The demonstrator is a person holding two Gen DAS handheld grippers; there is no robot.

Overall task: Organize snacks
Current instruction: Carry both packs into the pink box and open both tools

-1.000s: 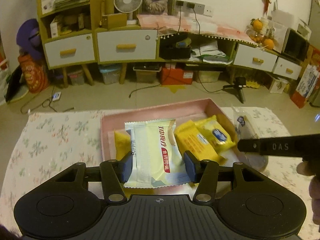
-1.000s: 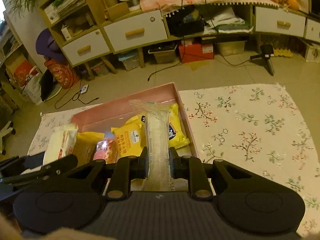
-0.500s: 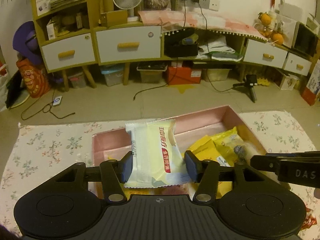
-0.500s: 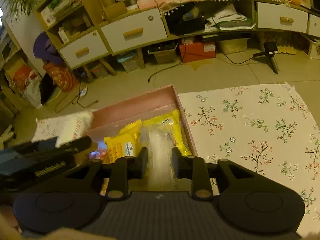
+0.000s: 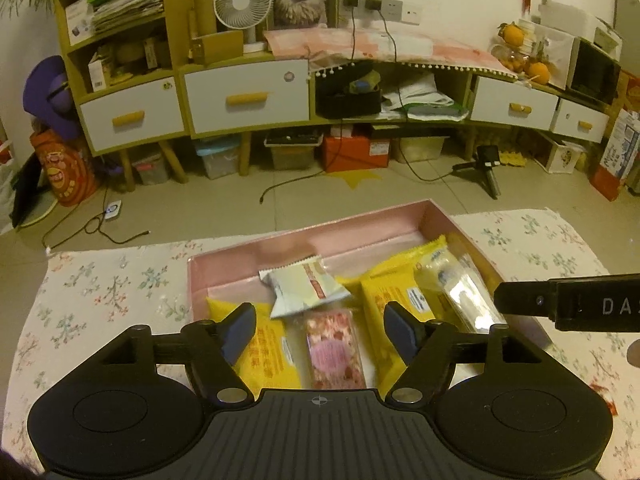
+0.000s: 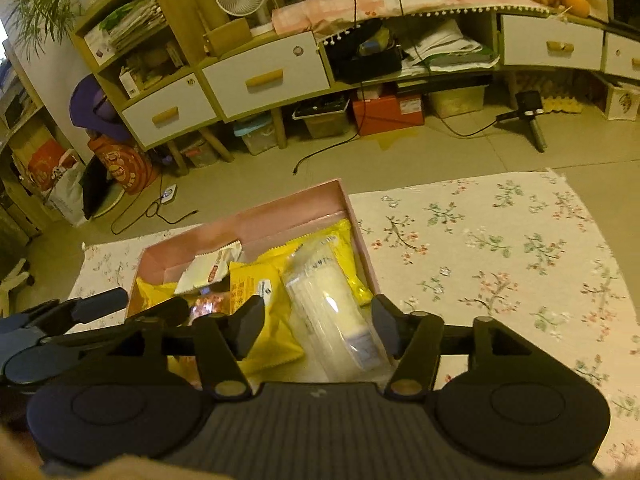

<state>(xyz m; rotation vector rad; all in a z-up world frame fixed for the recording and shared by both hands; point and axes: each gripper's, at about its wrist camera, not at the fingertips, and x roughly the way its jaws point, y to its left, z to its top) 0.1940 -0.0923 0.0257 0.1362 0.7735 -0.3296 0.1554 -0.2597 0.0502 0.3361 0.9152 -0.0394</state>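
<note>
Your left gripper [image 5: 320, 330] over pink box [image 5: 456, 222] on floral worktop cloth [image 6: 500, 248], jaws opening, nothing pinched between them. White snack packet [image 5: 302, 288] lies loose in box, atop yellow packets [image 5: 272, 356] and pink packet [image 5: 332, 352]. Your right gripper [image 6: 318, 330] also opening; clear packet [image 6: 332, 304] lies between its jaws, pads apart from it, resting at box's right side.

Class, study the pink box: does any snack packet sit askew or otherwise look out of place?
Yes. The white packet lies tilted across the other snacks near the pink box's back wall, one corner raised, while the yellow packets lie flatter.
</note>
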